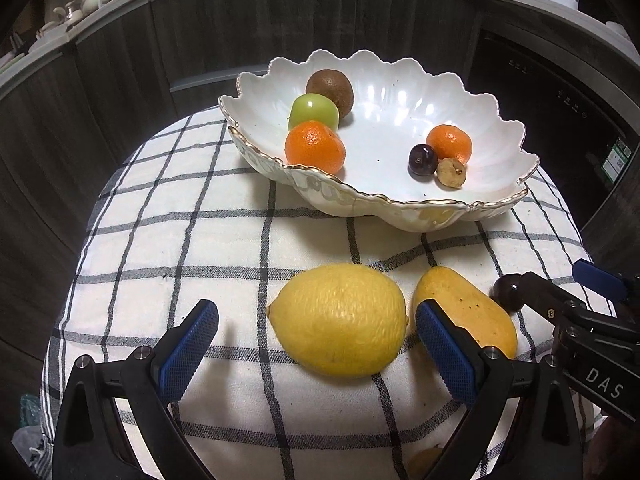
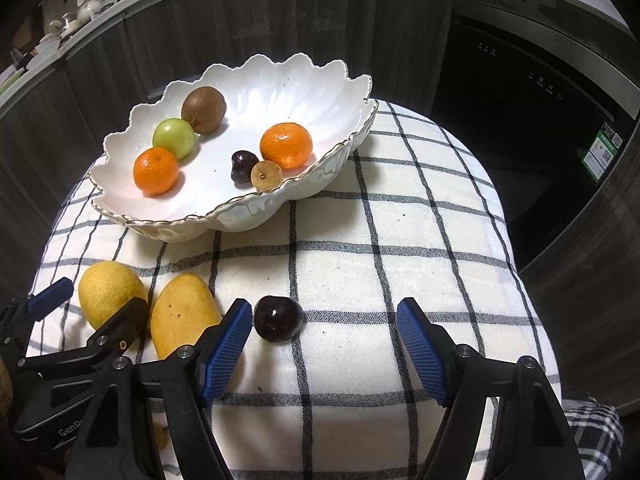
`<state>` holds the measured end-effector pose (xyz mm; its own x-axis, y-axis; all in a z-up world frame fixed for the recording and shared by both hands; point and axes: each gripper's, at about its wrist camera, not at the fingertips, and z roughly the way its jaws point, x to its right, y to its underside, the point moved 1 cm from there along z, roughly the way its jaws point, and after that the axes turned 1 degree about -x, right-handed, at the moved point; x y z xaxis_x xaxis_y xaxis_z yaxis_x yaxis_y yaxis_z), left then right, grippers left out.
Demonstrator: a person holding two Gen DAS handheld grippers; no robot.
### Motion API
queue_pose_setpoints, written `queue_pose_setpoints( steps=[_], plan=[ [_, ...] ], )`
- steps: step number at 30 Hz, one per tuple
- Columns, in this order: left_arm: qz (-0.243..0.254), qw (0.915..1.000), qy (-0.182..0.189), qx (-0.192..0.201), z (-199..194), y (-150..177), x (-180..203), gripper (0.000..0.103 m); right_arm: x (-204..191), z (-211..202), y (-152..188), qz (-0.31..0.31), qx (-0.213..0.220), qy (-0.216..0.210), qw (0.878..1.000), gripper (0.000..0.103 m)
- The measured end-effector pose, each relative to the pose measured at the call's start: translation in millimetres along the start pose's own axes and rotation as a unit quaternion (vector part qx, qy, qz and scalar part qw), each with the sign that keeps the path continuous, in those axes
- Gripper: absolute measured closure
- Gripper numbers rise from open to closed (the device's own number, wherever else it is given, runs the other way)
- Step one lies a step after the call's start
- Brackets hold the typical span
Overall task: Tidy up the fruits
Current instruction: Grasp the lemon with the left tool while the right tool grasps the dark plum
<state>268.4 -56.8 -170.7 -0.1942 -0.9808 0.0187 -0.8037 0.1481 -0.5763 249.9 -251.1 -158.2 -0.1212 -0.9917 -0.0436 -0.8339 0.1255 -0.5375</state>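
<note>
A white scalloped bowl (image 1: 400,204) (image 2: 256,216) holds a kiwi (image 1: 330,92), a green fruit (image 1: 313,114), two oranges (image 1: 315,147) (image 1: 449,144), a dark plum (image 1: 423,160) and a tan round fruit (image 1: 451,173). On the checked cloth lie a big lemon (image 1: 340,320) (image 2: 110,292), a yellow mango (image 1: 468,312) (image 2: 182,320) and a dark plum (image 2: 278,319) (image 1: 506,292). My left gripper (image 1: 316,352) is open around the lemon. My right gripper (image 2: 324,344) is open, with the plum near its left finger.
The checked cloth (image 1: 200,240) covers a small round table that drops off on all sides. Dark cabinets (image 1: 120,60) and a black appliance (image 2: 520,140) stand behind. The right gripper's body (image 1: 580,320) shows at the right of the left wrist view.
</note>
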Motion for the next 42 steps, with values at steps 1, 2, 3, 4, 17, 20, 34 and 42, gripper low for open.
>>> queue_pose_setpoints(
  steps=[1, 2, 3, 4, 17, 20, 34, 42],
  plan=[
    [0.001, 1.0000, 0.000, 0.000, 0.9, -0.1, -0.1, 0.003, -0.4, 0.9, -0.2, 0.000, -0.001, -0.001, 1.000, 0.029],
    [0.002, 1.0000, 0.000, -0.001, 1.7, 0.1, -0.2, 0.003, -0.8, 1.9, -0.1, -0.001, -0.003, -0.002, 1.000, 0.029],
    [0.003, 1.0000, 0.000, -0.002, 2.5, 0.1, -0.2, 0.003, -1.5, 3.3, 0.1, -0.002, -0.004, -0.004, 1.000, 0.029],
    [0.003, 1.0000, -0.001, -0.002, 2.9, 0.3, -0.5, 0.003, -1.8, 4.4, 0.4, -0.003, -0.005, -0.005, 1.000, 0.029],
    [-0.001, 0.9996, 0.019, -0.018, 15.5, 1.3, 1.3, 0.024, -12.3, 18.7, 1.2, -0.017, -0.021, -0.026, 0.999, 0.049],
    [-0.003, 0.9995, 0.025, -0.019, 16.4, 0.9, 1.8, 0.031, -13.1, 23.7, 0.8, -0.020, -0.029, -0.030, 0.999, 0.049],
    [-0.004, 0.9996, 0.017, -0.021, 17.0, -0.5, 2.6, 0.037, -14.5, 23.6, 1.7, -0.026, -0.017, -0.025, 0.999, 0.071],
    [-0.005, 0.9999, 0.011, -0.006, 2.3, -4.7, 1.7, 0.037, -7.3, 2.6, -4.8, -0.018, 0.014, -0.010, 1.000, 0.071]
  ],
)
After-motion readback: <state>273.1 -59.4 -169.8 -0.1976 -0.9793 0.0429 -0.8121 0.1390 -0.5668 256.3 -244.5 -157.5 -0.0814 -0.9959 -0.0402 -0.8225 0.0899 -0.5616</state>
